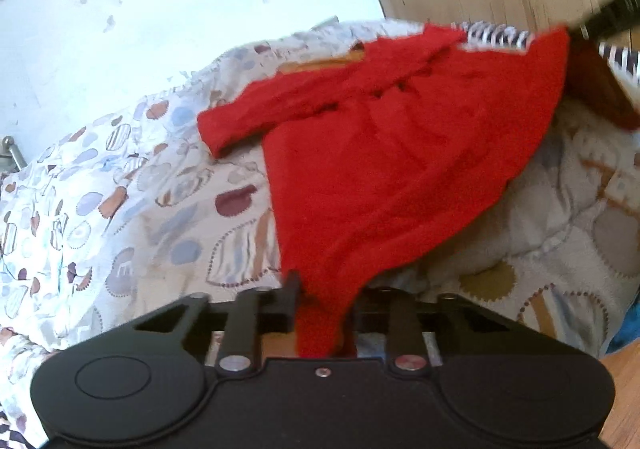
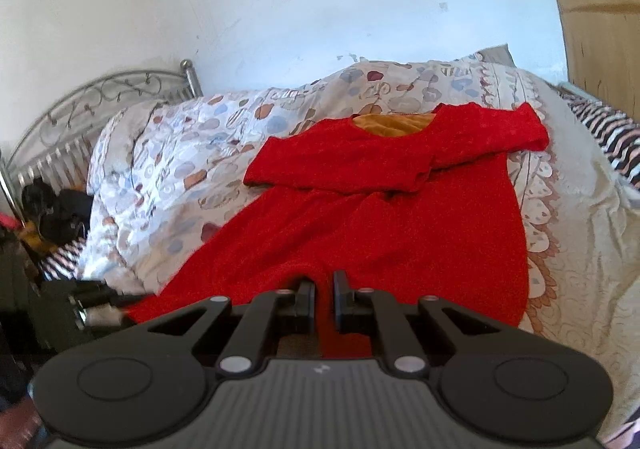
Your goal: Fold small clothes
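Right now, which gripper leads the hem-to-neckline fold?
Probably right: the right gripper pinches the red dress mid-hem, squarely facing its neckline. The left gripper holds a hem corner, viewing it obliquely.

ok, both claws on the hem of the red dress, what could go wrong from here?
1. The left claw pinches only a bunched corner of the dress; it may slip out on the lift.
2. Both sleeves lie loosely crossed over the chest; pulling the hem could undo them.
3. The quilt underneath is soft and rumpled, so the fold may land crooked.
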Tool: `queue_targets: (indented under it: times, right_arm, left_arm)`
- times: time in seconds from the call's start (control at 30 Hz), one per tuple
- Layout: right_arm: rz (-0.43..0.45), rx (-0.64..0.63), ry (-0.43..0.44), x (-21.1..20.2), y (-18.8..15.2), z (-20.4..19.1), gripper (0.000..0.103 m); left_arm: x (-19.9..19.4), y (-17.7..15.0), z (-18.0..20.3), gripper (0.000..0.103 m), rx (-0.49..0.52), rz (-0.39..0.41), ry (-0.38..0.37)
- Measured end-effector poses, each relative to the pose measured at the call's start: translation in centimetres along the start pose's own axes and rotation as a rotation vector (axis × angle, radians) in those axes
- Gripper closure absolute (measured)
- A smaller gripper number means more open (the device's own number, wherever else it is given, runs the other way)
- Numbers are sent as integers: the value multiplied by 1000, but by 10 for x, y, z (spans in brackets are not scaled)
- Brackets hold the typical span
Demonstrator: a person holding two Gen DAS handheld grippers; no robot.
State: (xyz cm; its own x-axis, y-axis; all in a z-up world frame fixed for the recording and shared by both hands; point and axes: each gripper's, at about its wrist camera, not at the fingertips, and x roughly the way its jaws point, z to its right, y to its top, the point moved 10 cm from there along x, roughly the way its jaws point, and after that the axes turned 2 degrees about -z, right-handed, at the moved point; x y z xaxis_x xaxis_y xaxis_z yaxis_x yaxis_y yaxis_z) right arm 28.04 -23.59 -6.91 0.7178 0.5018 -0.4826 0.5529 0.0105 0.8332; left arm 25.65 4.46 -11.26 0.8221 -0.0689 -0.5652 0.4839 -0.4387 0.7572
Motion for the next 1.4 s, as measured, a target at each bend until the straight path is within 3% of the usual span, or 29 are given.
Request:
queue_targets:
  times: [0.17, 0.2, 0.3, 0.37, 0.43, 0.6, 0.67, 0.8, 0.93, 1.0, 1.4]
  right_arm:
    - [-12, -103, -56, -8, -17, -10, 91]
    - [-12, -130, -74, -9, -21, -12, 85]
    - [-29, -237, -162, -8, -41, -18, 49]
    - [-50, -266, -158, -6, -57, -27, 40]
    - [-48, -299, -175, -4, -68, -35, 24]
    - [-1, -399, -362, 5, -80, -39, 20]
    - [33, -385, -417, 6, -79, -35, 21]
    - [96, -352, -537, -4, -71, -19, 46]
    - [123, -396, -611, -20, -70, -3, 78]
    - [148, -403, -616, -32, -70, 0, 88]
    - [289, -481, -614, -105, -60, -27, 96]
  left_arm:
    - [-15, 22, -14, 95, -90, 92, -2]
    - [-17, 29, -16, 96, -100, 110, 1]
    - [-18, 48, -24, 96, -141, 135, -6]
    - [-20, 60, -27, 96, -169, 150, -18]
    - [-24, 70, -29, 96, -176, 166, -20]
    - [-36, 88, -34, 96, -177, 205, -22]
    - [-40, 90, -34, 96, -172, 215, -18]
    - [-47, 87, -33, 97, -166, 226, -6]
    - [-54, 75, -29, 97, -167, 232, 3]
    - [-57, 68, -25, 98, -177, 234, -3]
    - [-109, 52, -12, 98, -173, 306, 11]
